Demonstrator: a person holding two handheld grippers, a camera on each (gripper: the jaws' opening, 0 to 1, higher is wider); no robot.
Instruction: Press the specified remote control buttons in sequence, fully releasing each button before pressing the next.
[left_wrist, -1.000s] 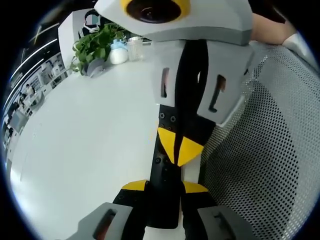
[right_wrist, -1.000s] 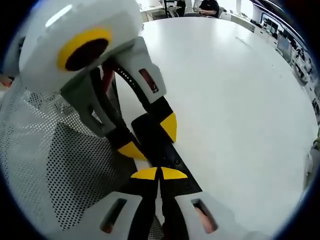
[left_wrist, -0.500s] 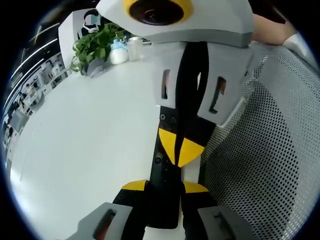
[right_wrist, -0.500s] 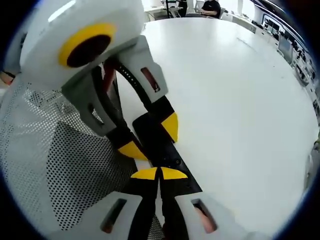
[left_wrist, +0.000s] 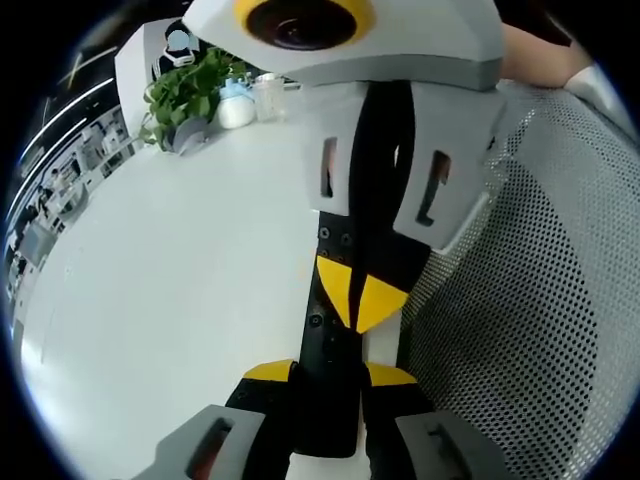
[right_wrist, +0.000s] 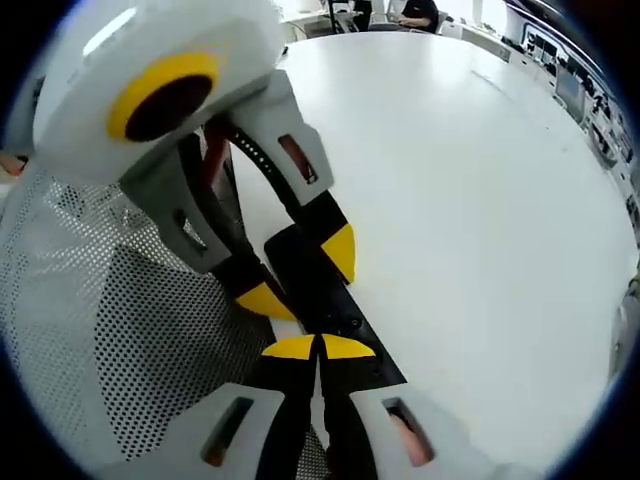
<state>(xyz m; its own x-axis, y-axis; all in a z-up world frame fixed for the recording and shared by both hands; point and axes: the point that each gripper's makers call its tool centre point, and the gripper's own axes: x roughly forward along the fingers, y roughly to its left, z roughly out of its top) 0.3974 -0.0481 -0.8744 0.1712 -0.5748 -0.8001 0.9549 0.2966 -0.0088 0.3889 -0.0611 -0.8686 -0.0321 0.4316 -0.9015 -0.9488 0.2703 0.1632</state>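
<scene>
Nothing among the objects has shifted since a second ago; we see just a slight wobble of both cameras while the grippers keep their grip and contact. We hold the black remote control (left_wrist: 333, 345), a slim rectangular slab with a matte face and small round buttons, pinched across its width between the spread, yellow-tipped jaws of the left gripper (left_wrist: 330, 373) at 6 o'clock in the left gripper view. From 12 o'clock the right gripper (left_wrist: 357, 300) comes down, its grey plastic jaws pressed together and their yellow tips meeting in a wedge on the remote's face. In the right gripper view the right gripper (right_wrist: 318, 348) shows the same closed tips touching the remote control (right_wrist: 322, 300), with the left gripper (right_wrist: 297, 275) clamping it from 10 o'clock. The remote lies along the edge of a smooth, glossy white table (left_wrist: 170, 270), just beside a white perforated mesh panel (left_wrist: 530, 320) with fine round holes. Near 11 o'clock in the left gripper view stand a leafy green potted plant (left_wrist: 192, 88) and a rounded white bottle (left_wrist: 237, 108).
</scene>
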